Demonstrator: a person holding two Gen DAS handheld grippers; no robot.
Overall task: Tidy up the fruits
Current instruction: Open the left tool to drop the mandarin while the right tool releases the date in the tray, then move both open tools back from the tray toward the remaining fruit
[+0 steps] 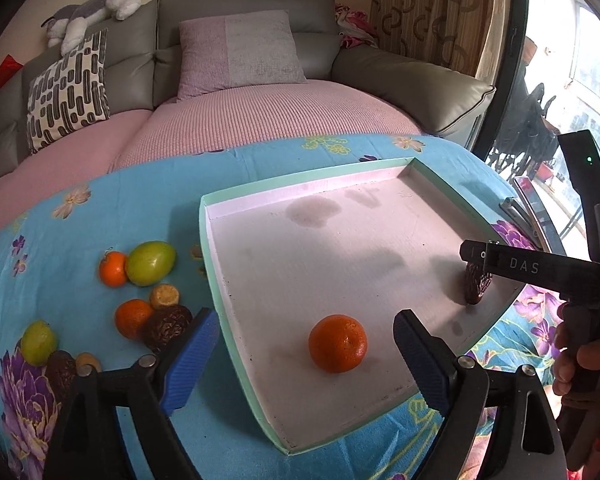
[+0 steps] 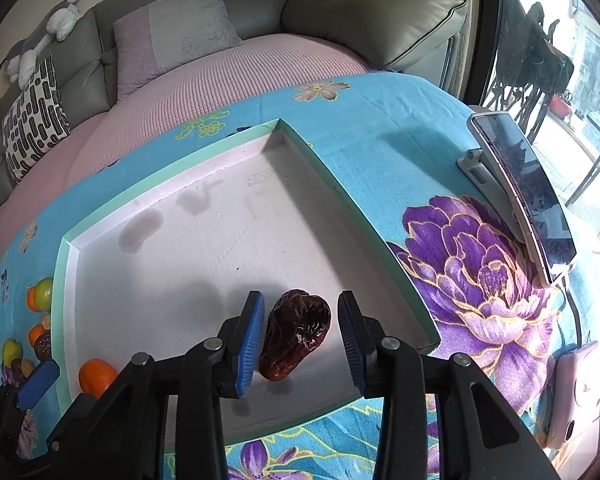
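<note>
While both my grippers stood apart, the orange lay free between my left gripper in the tray's near part, the date between my right gripper near its right wall. Withdrawing straight should avoid nudging either.

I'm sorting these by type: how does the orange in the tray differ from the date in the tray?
The orange is round, smooth and bright; the date is oblong, wrinkled and dark brown. The orange is bulkier than the date. The orange sits between the open left claw's pads, the date between the right claw's. Both lie untouched on the tray floor.
</note>
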